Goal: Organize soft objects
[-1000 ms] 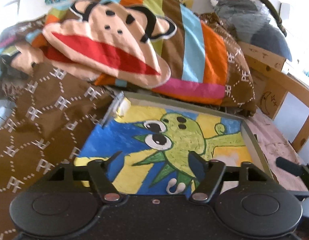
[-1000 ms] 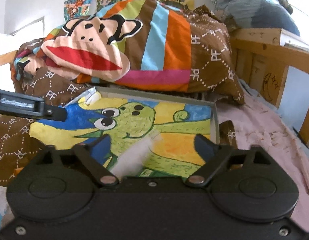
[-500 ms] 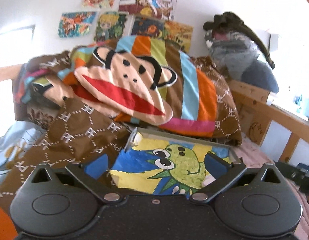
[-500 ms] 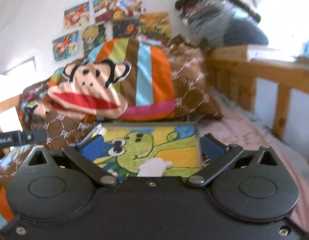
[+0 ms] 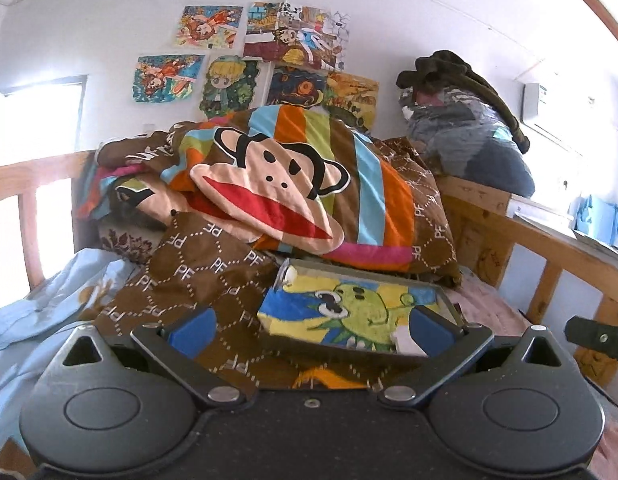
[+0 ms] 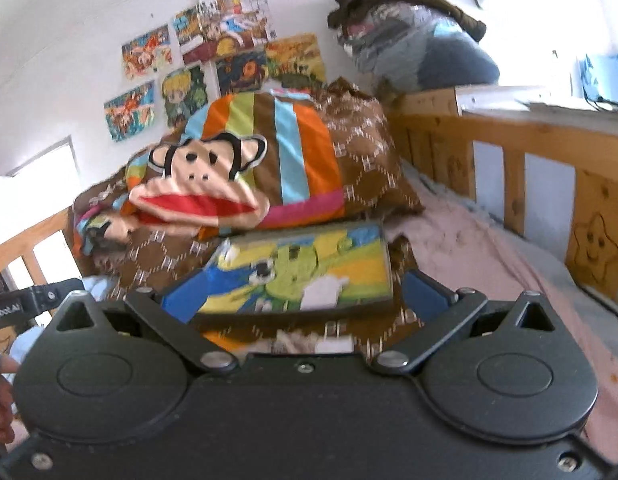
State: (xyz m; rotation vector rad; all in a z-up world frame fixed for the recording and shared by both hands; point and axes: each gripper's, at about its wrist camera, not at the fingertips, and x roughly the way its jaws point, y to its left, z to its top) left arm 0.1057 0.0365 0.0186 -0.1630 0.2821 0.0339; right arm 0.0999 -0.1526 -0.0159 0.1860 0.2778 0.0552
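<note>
your left gripper (image 5: 311, 326) and right gripper (image 6: 301, 294) both hang wide open and empty above the bed, the framed frog picture (image 5: 357, 310) lies just ahead on the brown duvet (image 5: 197, 276), and beyond it the monkey quilt (image 5: 293, 188) sits heaped, so the tidying looks barely begun.

Wall posters (image 5: 245, 64), wooden bed rail (image 6: 529, 148)

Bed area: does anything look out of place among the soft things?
Yes. A rigid framed painting of a green cartoon creature lies flat on the brown PF-patterned duvet, just below the monkey-face pillow. It is the one hard item among bedding, and the duvet itself is heaped unevenly. Both grippers are open, holding nothing.
</note>
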